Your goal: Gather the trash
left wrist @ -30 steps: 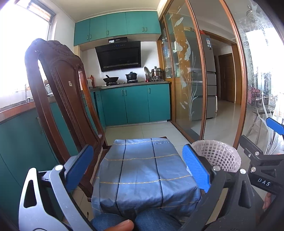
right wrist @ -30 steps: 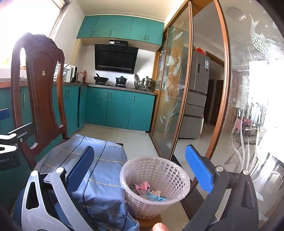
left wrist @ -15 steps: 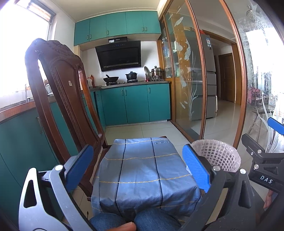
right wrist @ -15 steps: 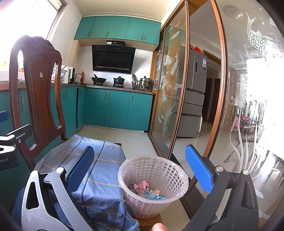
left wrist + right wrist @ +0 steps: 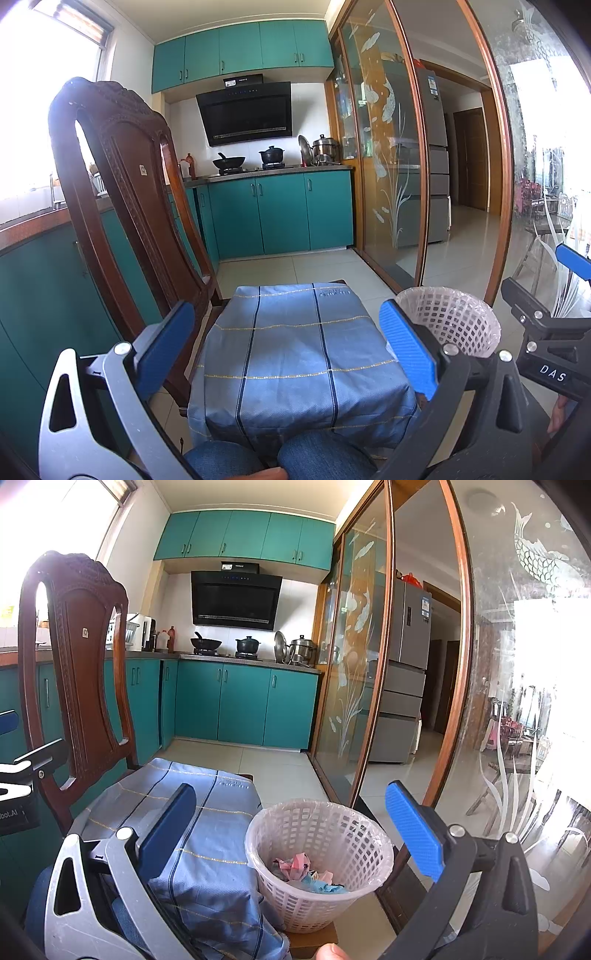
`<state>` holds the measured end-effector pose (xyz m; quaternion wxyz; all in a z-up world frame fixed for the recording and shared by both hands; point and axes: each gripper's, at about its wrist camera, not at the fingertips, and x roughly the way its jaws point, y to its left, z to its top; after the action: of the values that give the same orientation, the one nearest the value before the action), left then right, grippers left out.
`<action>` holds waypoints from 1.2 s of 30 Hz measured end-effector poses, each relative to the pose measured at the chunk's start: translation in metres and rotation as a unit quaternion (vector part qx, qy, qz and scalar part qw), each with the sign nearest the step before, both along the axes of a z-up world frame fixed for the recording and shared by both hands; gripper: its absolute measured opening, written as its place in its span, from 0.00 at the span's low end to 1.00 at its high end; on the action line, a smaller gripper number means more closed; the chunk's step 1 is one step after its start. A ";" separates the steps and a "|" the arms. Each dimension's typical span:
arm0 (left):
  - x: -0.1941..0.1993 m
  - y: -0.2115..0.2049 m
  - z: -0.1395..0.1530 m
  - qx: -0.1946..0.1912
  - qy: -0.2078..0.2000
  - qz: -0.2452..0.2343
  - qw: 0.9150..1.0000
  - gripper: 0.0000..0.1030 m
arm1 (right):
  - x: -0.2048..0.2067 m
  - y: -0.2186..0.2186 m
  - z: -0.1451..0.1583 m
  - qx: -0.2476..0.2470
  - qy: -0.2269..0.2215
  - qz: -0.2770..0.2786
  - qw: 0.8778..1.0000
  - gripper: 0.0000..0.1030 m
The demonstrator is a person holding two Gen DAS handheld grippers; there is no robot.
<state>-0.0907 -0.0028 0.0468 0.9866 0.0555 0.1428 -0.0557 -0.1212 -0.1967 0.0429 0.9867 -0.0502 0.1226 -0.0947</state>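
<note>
Crumpled trash (image 5: 308, 873), pink and light blue scraps, is seen lying at the bottom of a white lattice basket (image 5: 321, 834) lined with a thin clear bag. The basket is set on a small wooden surface just beside the right edge of a blue plaid cloth (image 5: 295, 354), which is draped over a low worktop. In the left wrist view only the upper rim and wall of the basket (image 5: 454, 321) are seen, so its contents are hidden there. The right gripper (image 5: 291, 830) is held above and in front of the basket with its blue pads spread wide apart, and nothing is gripped between them. The left gripper (image 5: 291, 347) is held over the cloth, likewise wide open and empty. A carved dark wooden chair (image 5: 122, 206) is placed at the left of the cloth, its tall back upright. Beyond, teal cabinets (image 5: 280, 214) are seen under a counter on which a wok and pots stand, with a black range hood (image 5: 245, 112) above them. A glass sliding door (image 5: 354, 672) etched with fish is seen at the right.
</note>
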 end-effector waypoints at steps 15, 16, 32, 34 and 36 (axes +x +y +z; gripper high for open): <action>0.001 -0.002 -0.005 -0.003 0.008 -0.007 1.000 0.97 | 0.002 -0.003 -0.005 0.002 0.005 -0.001 1.000 0.97; 0.002 -0.002 -0.005 -0.002 0.007 -0.006 1.000 0.97 | 0.002 -0.003 -0.005 0.001 0.005 -0.001 1.000 0.97; 0.003 -0.003 -0.010 -0.002 0.010 -0.006 1.000 0.97 | 0.005 -0.008 -0.011 0.000 0.013 -0.004 1.000 0.97; 0.004 -0.002 -0.011 -0.001 0.010 -0.003 1.000 0.97 | 0.005 -0.009 -0.011 0.000 0.015 -0.004 1.000 0.97; 0.005 -0.003 -0.011 -0.002 0.012 -0.003 1.000 0.97 | 0.006 -0.010 -0.011 0.000 0.016 -0.005 1.000 0.97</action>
<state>-0.0855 -0.0057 0.0357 0.9848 0.0537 0.1541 -0.0591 -0.1152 -0.2070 0.0316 0.9841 -0.0513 0.1390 -0.0984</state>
